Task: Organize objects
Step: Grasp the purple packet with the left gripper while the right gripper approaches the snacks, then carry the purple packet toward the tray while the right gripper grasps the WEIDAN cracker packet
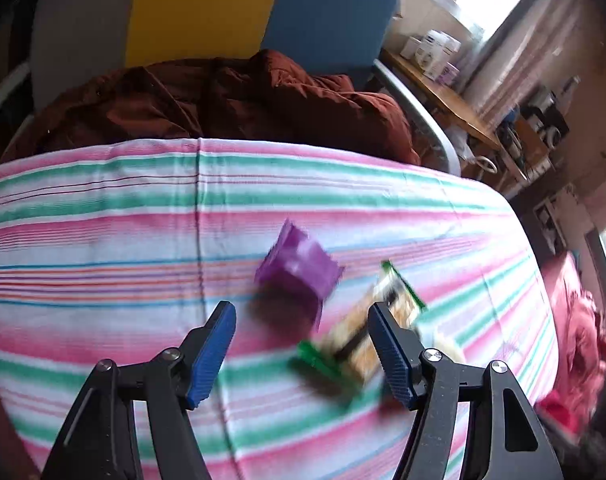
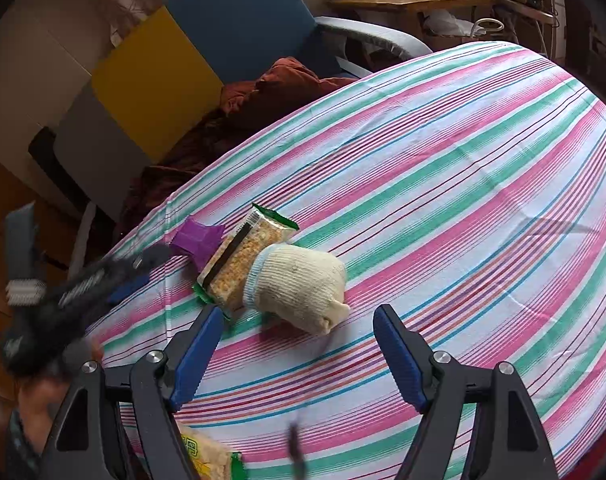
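We hold both grippers above the bench covered in a pink, green and white striped cloth (image 2: pixel 443 168). Our landmark is the clear, green-ended plastic packet of yellow snack pieces (image 2: pixel 243 258), which lies flat on the cloth. A crumpled purple foil wrapper (image 2: pixel 199 242) touches the packet on its far left side, and a cream knitted rolled sock with a pale blue cuff (image 2: pixel 299 288) rests against the packet's near right end. Another yellow snack packet (image 2: pixel 207 456) lies well nearer to us than the landmark, partly hidden behind the right gripper. The left gripper (image 1: pixel 303 344) hangs just over the landmark packet, its blue fingers (image 1: pixel 213 354) spread apart and holding nothing. The right gripper (image 2: pixel 299 354) hovers just short of the sock, fingers likewise parted and empty.
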Available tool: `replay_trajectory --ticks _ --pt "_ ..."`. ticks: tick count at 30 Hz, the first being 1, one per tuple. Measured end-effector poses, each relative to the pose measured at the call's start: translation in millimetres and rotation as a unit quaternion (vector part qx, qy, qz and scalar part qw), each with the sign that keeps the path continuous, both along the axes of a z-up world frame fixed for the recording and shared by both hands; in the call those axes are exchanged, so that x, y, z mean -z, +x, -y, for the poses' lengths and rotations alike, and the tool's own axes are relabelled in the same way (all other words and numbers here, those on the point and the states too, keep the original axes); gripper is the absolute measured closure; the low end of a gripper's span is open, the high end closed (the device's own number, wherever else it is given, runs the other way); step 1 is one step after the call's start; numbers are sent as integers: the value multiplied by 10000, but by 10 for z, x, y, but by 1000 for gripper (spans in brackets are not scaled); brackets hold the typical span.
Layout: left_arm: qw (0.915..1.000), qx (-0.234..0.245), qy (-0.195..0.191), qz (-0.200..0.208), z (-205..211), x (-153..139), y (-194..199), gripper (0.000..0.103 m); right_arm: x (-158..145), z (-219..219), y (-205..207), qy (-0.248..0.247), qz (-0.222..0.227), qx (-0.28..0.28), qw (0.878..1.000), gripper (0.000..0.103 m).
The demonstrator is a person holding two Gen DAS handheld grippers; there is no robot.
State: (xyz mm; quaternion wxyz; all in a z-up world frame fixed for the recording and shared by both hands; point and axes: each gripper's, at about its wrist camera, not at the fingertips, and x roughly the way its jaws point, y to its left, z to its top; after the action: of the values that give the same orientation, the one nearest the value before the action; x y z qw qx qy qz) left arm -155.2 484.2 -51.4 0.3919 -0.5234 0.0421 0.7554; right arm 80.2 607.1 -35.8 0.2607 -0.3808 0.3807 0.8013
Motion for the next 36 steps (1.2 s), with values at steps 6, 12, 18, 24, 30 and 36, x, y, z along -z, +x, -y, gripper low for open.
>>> replay_trajectory --ticks 6,12,18,24,30,36 --pt "9991 -318 -112 270 -273 191 -179 33 5 14 -15 -76 -39 -74 9999 24" --pt "9993 -88 -368 -52 -422 309 -181 45 27 -18 9 -151 -31 -7 9999 24" --pt "9988 306 -309 -233 -113 317 -83 50 22 15 -14 -228 -118 -192 9995 24" --pt "9979 470 -299 -341 292 292 21 50 65 158 -188 -113 116 -678 9976 24" --pt "9974 523 -283 -409 659 201 243 50 132 245 -284 -112 316 -1027 9941 24" --pt "9960 569 -181 -663 951 -6 484 50 156 494 -458 109 545 -1740 9832 24"
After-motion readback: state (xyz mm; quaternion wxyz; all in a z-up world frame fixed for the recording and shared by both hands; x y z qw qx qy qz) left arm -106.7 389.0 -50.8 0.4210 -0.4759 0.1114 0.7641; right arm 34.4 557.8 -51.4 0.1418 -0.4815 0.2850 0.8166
